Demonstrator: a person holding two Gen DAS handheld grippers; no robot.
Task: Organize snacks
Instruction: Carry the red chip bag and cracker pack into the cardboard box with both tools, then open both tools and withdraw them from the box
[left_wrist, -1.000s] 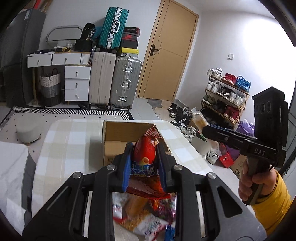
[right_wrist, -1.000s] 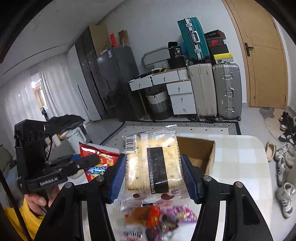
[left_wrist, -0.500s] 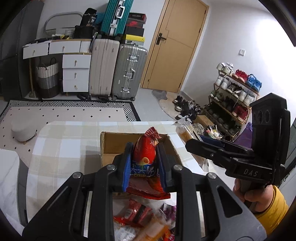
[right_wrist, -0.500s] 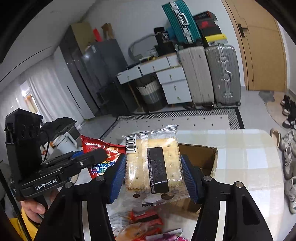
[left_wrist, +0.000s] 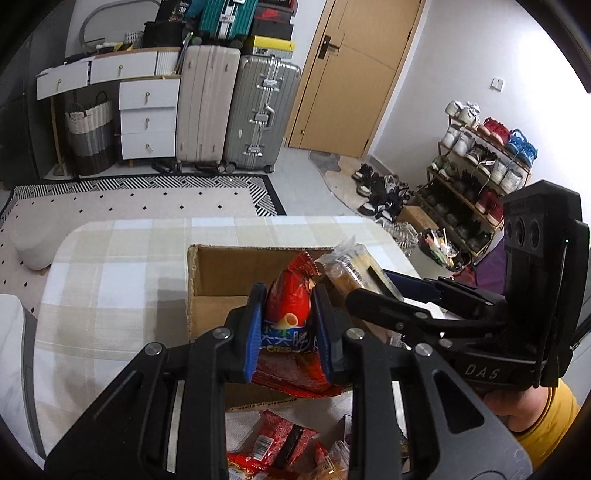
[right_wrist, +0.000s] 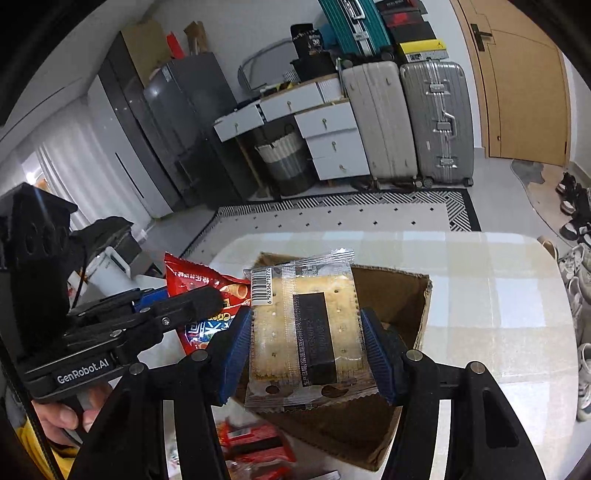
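My left gripper (left_wrist: 289, 328) is shut on a red snack bag (left_wrist: 289, 300) and holds it over the open cardboard box (left_wrist: 214, 269) on the checked table. My right gripper (right_wrist: 306, 343) is shut on a clear-wrapped cracker pack (right_wrist: 306, 332) and holds it over the same box (right_wrist: 402, 295). In the left wrist view the cracker pack (left_wrist: 351, 269) sits just right of the red bag. In the right wrist view the red bag (right_wrist: 195, 284) sits to the left, in the other gripper (right_wrist: 207, 299).
Several loose snack packets (left_wrist: 284, 443) lie on the table (left_wrist: 110, 280) in front of the box. Suitcases (left_wrist: 236, 110), white drawers (left_wrist: 147, 110) and a shoe rack (left_wrist: 480, 166) stand beyond the table. The table edge (right_wrist: 569, 332) curves at the right.
Both grippers have moved forward and inward with their snacks, from beside the box to over its opening, and now sit close together.
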